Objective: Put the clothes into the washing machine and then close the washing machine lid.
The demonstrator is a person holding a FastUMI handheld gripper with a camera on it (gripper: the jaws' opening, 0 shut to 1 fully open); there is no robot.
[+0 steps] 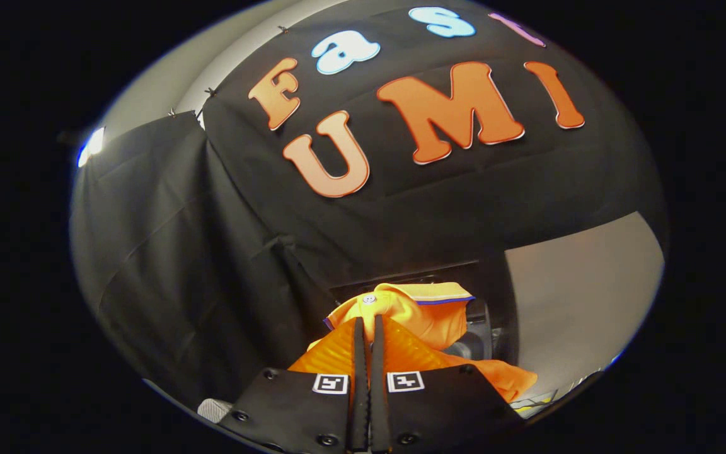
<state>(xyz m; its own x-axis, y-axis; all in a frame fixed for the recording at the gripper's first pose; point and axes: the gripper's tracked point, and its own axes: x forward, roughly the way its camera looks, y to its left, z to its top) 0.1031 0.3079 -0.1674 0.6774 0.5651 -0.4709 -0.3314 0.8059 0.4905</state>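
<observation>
Between my two fingers, which stand almost together, I hold a fold of the orange shirt (pixel 423 318). The gripper (pixel 368 328) is closed to a narrow slit, and the cloth rises on both sides of the fingertips, so I judge that both press on it.

Just ahead of the fingers I see the collar of the shirt with a dark stripe along its edge and a small white button (pixel 369 299). More of the cloth hangs down on the right side of the fingers. Beyond the shirt there is a dark opening with a grey part (pixel 473 343) inside; I think this belongs to the washing machine, but I cannot tell for sure. Behind it stands the black cloth wall (pixel 212 265), and a pale panel (pixel 580 296) is to the right.

The risk I see is in the loose part. If I let go too early, the hanging end may stay over the rim, and the lid could then close on it. The grip is also only on a thin fold, so it may slip.
</observation>
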